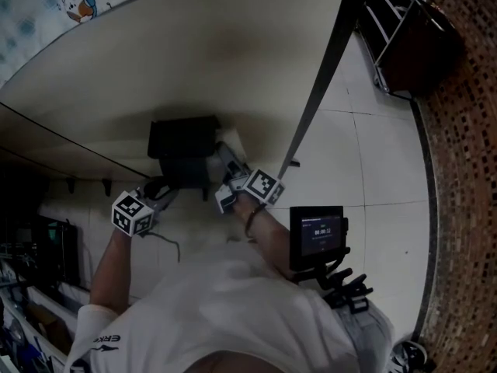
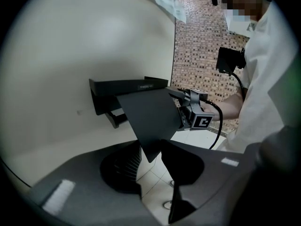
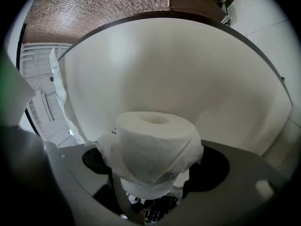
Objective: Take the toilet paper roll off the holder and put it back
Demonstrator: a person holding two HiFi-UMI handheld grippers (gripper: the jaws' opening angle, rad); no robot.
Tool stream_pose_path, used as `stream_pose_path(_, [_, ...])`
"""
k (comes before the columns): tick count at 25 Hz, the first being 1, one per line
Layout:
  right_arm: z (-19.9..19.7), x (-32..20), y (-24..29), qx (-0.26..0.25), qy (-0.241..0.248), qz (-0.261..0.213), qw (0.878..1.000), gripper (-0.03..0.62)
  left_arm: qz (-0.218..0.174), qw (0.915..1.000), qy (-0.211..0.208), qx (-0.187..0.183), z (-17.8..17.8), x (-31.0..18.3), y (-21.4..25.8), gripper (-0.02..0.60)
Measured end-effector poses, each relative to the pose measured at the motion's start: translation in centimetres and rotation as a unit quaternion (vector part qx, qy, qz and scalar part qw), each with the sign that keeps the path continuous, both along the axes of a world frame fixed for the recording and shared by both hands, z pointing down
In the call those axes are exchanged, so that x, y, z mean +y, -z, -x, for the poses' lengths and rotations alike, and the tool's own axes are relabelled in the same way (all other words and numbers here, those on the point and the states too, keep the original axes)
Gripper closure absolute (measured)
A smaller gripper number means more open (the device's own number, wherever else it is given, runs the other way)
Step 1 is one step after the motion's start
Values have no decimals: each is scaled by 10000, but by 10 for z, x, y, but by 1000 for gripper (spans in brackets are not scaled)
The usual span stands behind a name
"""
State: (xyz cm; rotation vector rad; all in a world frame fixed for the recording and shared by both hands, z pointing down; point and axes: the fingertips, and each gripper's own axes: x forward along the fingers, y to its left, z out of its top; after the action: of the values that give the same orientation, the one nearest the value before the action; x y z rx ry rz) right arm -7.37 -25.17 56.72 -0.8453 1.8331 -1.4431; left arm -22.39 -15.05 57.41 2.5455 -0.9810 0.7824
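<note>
A black paper holder [image 1: 182, 148] is fixed to the cream wall. In the left gripper view the holder [image 2: 127, 86] has its dark cover flap [image 2: 150, 119] swung out. The flap's lower corner sits between the jaws of my left gripper [image 2: 155, 166], which are wide apart and not pressing on it. My left gripper [image 1: 172, 186] is just below the holder in the head view. My right gripper [image 3: 155, 178] is shut on the white toilet paper roll [image 3: 155, 142], held on end with a loose sheet draped round it. The roll [image 1: 229, 140] is right of the holder.
A small screen [image 1: 317, 231] hangs at the person's waist. A dark slanted edge [image 1: 318, 92] parts the wall from the tiled floor. A metal rack [image 1: 400, 37] stands at the top right by a brown mosaic wall [image 1: 458, 169]. A printed cloth [image 1: 85, 2] hangs at the top left.
</note>
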Motion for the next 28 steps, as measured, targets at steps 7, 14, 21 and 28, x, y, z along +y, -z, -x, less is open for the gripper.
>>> stream_pose_path(7, [17,7,-6,184,597,-261,9977,146,79,9999,-81,7,1,3,1,448])
stream_pose_path(14, [31,13,-10,204,1178,-501,9916,149,140,9998,-124,3,0,5,1,448])
stream_pose_path(21, [50,19,-6,-141,1794,-557,9821,151,246,9996,-142,23,1,4,1,448])
stream_pose_path(28, [70,21,-10,160,2197,-1011,9702,152,310,9994,-162,15,2,4,0,449])
